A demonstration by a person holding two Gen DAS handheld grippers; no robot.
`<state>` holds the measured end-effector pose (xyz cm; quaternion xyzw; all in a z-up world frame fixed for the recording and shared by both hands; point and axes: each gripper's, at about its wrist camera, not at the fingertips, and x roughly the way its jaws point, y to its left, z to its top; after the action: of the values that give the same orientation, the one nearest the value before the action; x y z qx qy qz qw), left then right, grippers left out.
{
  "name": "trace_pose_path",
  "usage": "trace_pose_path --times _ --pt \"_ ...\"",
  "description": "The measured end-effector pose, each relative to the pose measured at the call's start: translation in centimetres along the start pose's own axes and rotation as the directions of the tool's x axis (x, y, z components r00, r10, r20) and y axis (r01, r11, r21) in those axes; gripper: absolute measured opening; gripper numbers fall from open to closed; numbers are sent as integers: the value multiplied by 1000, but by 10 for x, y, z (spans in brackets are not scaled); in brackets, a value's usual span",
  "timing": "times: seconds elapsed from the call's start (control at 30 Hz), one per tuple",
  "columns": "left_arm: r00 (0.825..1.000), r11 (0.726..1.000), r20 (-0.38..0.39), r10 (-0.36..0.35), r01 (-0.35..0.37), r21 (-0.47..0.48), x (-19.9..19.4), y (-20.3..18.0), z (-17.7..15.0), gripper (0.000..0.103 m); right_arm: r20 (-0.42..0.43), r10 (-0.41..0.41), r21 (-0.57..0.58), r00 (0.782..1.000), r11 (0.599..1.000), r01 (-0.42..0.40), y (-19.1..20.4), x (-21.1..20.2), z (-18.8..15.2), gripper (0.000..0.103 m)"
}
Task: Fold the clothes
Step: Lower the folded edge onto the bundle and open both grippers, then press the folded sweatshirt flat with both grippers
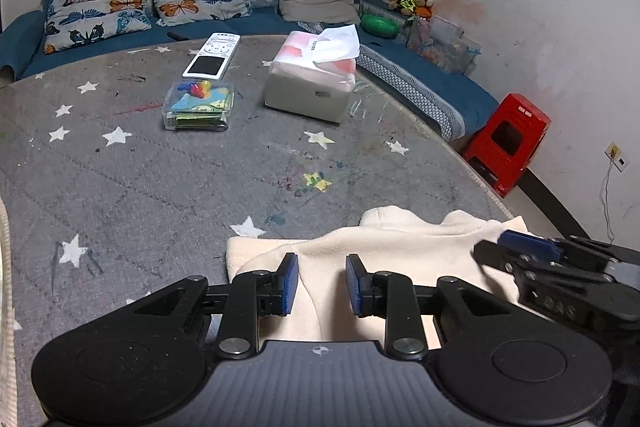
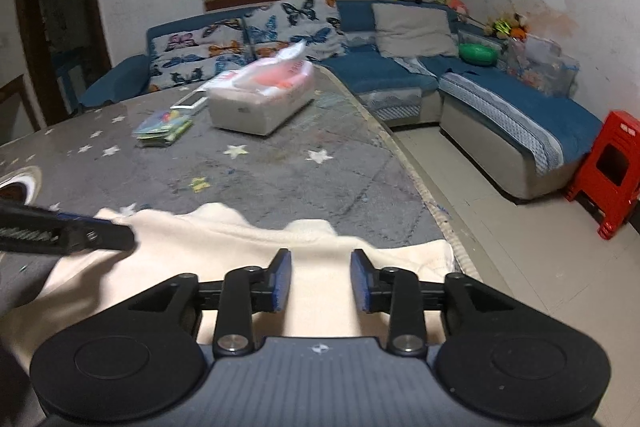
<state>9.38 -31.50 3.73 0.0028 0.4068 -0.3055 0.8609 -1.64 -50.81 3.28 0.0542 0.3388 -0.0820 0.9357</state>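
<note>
A cream fleece garment point(image 1: 384, 247) lies folded on the grey star-patterned table cover point(image 1: 160, 187), near the table's front right edge. My left gripper point(image 1: 322, 283) hovers open over the garment's left part, blue pads apart with nothing between them. In the right wrist view the same garment point(image 2: 224, 239) spreads below my right gripper point(image 2: 321, 279), which is also open and empty over the cloth. The right gripper point(image 1: 516, 247) shows in the left wrist view at the garment's right end. The left gripper point(image 2: 68, 231) reaches in from the left in the right wrist view.
On the table's far half stand a tissue box point(image 1: 312, 75), a clear plastic box of toys point(image 1: 200, 105) and a white remote point(image 1: 212, 55). A blue sofa point(image 2: 500, 99) with butterfly cushions point(image 1: 160, 3) wraps behind. A red stool point(image 2: 612, 171) stands on the floor at right.
</note>
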Motion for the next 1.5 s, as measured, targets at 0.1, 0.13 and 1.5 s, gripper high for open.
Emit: trace_pose_path --times 0.1,0.13,1.5 --pt "1000 1000 13 2 -2 21 -7 -5 -4 29 5 42 -24 999 999 -41 10 -14 -6 38" --pt "1000 999 20 4 -4 36 -10 -7 -6 29 5 53 -31 999 998 -52 13 -18 -9 40" --pt "997 994 43 58 -62 95 -72 -3 -81 51 47 -13 123 999 992 8 -12 -96 -84 55"
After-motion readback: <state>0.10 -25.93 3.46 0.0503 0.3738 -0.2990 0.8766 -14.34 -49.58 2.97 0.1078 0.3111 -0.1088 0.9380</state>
